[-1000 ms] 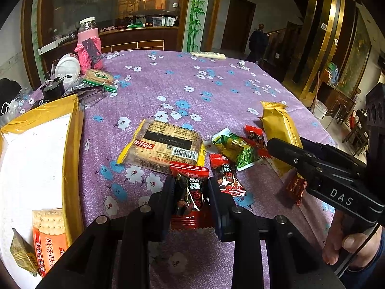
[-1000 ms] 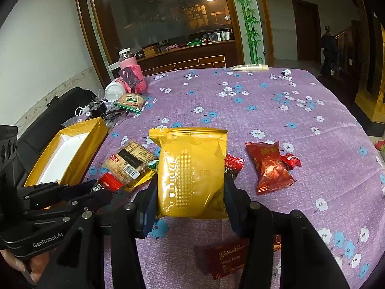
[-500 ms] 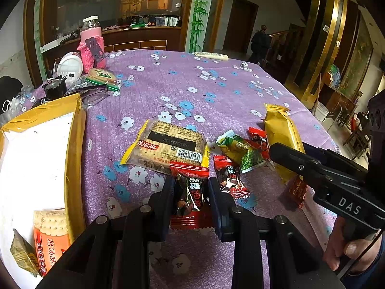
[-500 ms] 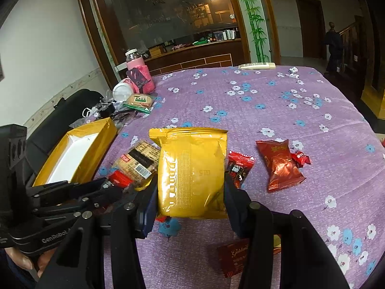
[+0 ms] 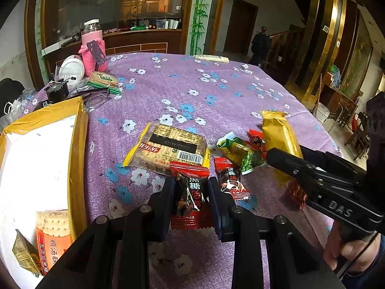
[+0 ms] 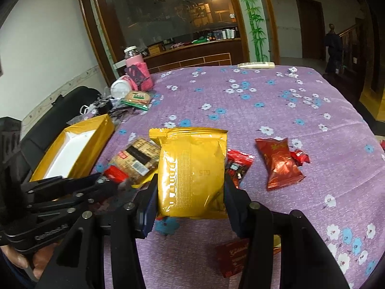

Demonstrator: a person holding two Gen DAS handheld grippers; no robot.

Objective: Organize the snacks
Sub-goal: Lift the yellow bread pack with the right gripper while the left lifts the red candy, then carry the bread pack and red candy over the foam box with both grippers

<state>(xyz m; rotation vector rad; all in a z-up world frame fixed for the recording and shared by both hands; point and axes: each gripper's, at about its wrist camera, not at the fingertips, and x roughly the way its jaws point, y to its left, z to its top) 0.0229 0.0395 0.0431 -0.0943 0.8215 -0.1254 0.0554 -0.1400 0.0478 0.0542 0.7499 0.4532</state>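
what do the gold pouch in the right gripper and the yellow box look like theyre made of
Gold pouch: likely metallised plastic film; glossy, creased, with a crimped top seal.
Yellow box: probably cardboard; stiff straight walls, shiny yellow outside that may be tape or laminate, matte white inside.

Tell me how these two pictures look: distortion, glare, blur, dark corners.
Left wrist view: strong fisheye bend with black corners; the red snack packet in the left gripper is sharp, and glare washes out the white floor of the yellow box. Right wrist view: same curved edges; shiny highlights streak the gold bag in the right gripper, and the left gripper looks smeared at its tip.
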